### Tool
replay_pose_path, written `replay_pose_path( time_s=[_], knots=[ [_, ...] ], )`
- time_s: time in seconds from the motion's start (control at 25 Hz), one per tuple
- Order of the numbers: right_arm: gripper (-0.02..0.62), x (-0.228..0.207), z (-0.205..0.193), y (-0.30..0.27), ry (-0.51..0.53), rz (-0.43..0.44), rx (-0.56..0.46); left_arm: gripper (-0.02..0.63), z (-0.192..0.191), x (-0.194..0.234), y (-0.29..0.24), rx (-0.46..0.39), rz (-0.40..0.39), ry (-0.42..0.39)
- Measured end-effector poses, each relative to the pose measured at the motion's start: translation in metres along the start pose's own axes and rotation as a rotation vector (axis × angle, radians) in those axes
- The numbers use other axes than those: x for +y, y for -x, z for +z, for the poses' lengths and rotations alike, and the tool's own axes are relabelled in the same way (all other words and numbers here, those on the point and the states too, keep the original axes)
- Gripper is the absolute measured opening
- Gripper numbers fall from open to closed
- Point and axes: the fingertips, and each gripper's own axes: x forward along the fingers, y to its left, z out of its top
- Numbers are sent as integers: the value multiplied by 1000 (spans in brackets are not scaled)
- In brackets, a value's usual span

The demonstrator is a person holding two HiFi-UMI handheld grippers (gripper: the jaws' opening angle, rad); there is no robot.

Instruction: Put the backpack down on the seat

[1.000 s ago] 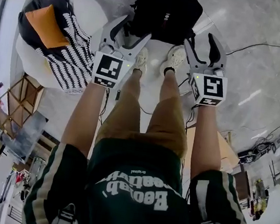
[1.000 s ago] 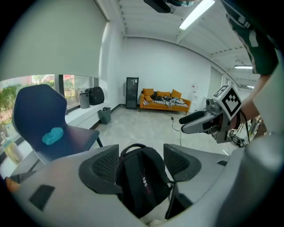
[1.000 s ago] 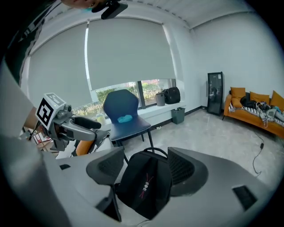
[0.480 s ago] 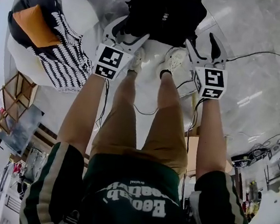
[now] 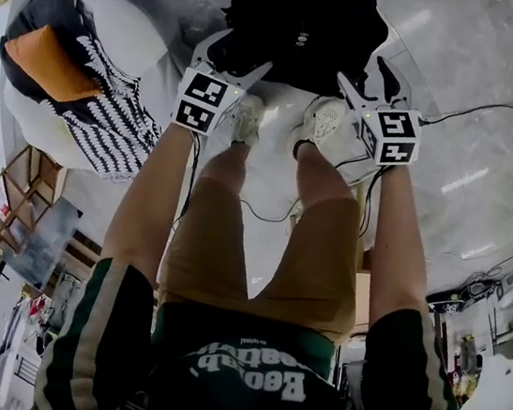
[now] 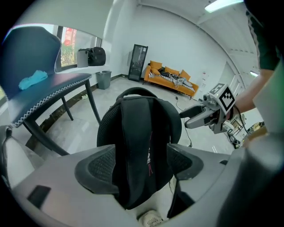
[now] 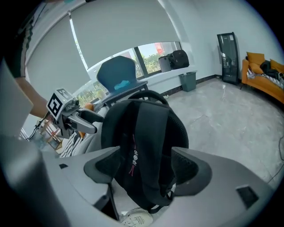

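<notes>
A black fabric backpack (image 5: 302,16) stands upright just ahead of the person's white mesh shoes (image 5: 248,118), between the two grippers. It appears to rest on a low white seat (image 5: 286,95), though the seat's edge is hard to make out from above. The left gripper (image 5: 232,54) reaches down to the backpack's left side, the right gripper (image 5: 365,72) to its right side.

In the left gripper view a broad black shoulder strap (image 6: 135,146) hangs between the jaws. They have just been opening and stand wide apart, so the ribbed pads do not clamp the strap. The right gripper view shows the same: its jaws have just been opening too, and the other black strap (image 7: 148,146) hangs loose between them.

To the person's left sits a white beanbag chair (image 5: 120,29) carrying an orange cushion (image 5: 35,59) and a black-and-white patterned cushion (image 5: 106,126). Beyond the backpack, a dark blue chair (image 6: 31,53) holds a crumpled teal cloth (image 6: 33,80) on the polished grey floor (image 5: 496,119).
</notes>
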Motion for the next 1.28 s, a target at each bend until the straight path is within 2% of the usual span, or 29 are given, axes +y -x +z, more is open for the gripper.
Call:
replay_pose_path(
  time_s=[0.24, 0.44, 0.48, 0.52, 0.56, 0.6, 0.92, 1.28],
  knots=[
    [314, -6, -24, -49, 6, 80, 11, 357, -13, 0, -48, 9, -71, 0],
    [311, 0, -10, -64, 8, 146, -46, 346, 8, -5, -69, -39, -98, 1],
    [307, 3, -4, -62, 3, 174, -60, 174, 14, -7, -68, -48, -100, 0],
    [131, 7, 3, -58, 5, 203, -75, 142, 20, -10, -66, -55, -105, -1],
    [77, 12, 8, -53, 12, 225, -89, 106, 23, -14, -63, -62, -115, -2],
    [73, 16, 11, -47, 20, 237, -98, 94, 25, -18, -60, -68, -124, -1],
    [71, 47, 40, -3, 70, 239, -145, 80, 37, -41, -17, -101, -108, -97],
    [71, 106, 88, 75, 79, 268, -192, 80, 75, -81, 76, -180, -157, -128]
  ],
)
